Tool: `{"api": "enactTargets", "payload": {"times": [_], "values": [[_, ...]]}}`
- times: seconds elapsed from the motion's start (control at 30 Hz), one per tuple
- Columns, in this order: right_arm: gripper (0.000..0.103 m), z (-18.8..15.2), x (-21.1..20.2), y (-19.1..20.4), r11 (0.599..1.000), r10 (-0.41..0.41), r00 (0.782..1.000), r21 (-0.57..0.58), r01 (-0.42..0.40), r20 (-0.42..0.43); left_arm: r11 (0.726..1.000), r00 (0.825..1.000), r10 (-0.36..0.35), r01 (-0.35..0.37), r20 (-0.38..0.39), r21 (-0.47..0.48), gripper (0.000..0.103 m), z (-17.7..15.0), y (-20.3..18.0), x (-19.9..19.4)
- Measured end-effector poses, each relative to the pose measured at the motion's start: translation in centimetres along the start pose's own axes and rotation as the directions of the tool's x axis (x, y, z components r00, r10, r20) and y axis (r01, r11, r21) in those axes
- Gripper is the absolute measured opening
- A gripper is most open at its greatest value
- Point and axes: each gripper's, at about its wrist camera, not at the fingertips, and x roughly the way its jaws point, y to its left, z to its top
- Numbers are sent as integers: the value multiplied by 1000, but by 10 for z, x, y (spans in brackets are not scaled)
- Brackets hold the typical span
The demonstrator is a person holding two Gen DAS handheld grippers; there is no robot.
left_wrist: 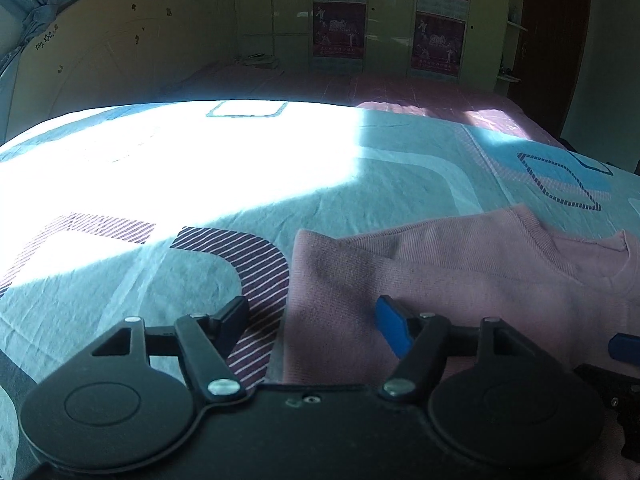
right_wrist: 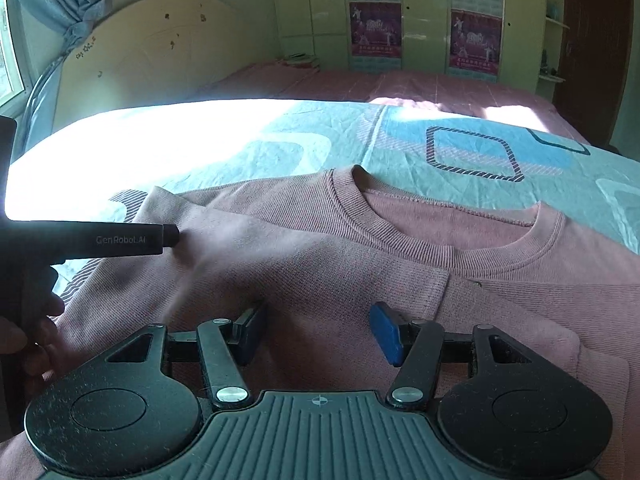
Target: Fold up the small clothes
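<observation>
- The left gripper [left_wrist: 312,328] has its jaws spread wide with nothing between them; it hangs over the left edge of the sweater [left_wrist: 460,280].
- Its left finger [left_wrist: 232,316] is above the striped patch of the sheet [left_wrist: 120,280], while its blue right pad [left_wrist: 394,330] is above pink cloth.
- The right gripper [right_wrist: 316,332] is also wide open and holds nothing; the sweater [right_wrist: 320,264] lies flat right under and ahead of it.
- The collar [right_wrist: 452,236] is ahead of the right gripper and a little to its right, its opening facing away.
- A folded-in flap of the sweater ends in a straight edge [right_wrist: 444,288] just ahead of the right gripper's blue pad [right_wrist: 386,334].
- The left gripper's body [right_wrist: 92,238], marked "GenRobot.AI", comes in from the left in the right wrist view, its tip over the sweater's left shoulder; the hand [right_wrist: 28,332] holding it shows at the left edge.
- Far ahead stand a headboard [right_wrist: 160,52] and a wardrobe [right_wrist: 424,12].
</observation>
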Motion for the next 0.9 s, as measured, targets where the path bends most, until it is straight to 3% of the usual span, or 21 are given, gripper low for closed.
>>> {"api": "enactTargets", "payload": {"times": [0.1,0.23,0.47,0.63,0.77,0.9], "values": [[58,-1,-22,-19,998,-15,999,63,12,33,1000,1000,-10,10,14,17,66,1,-5,-13],[58,-2,-46,-48,991,-103,993,86,99,54,999,999,-36,35,34,28,66,3,-16,-33],[58,-19,-73,-107,955,-250,968,168,246,5,990,991,-129,126,41,67,66,-2,-55,-61],[58,-42,-84,-121,948,-247,968,192,253,-53,979,984,-178,175,17,102,67,-18,-83,-64],[57,-51,-89,-121,951,-217,974,212,225,-63,981,988,-143,149,-54,127,67,-36,-96,-44],[56,-54,-94,-117,956,-182,981,223,192,-63,983,992,-123,126,-28,131,72,-44,-98,-41]]}}
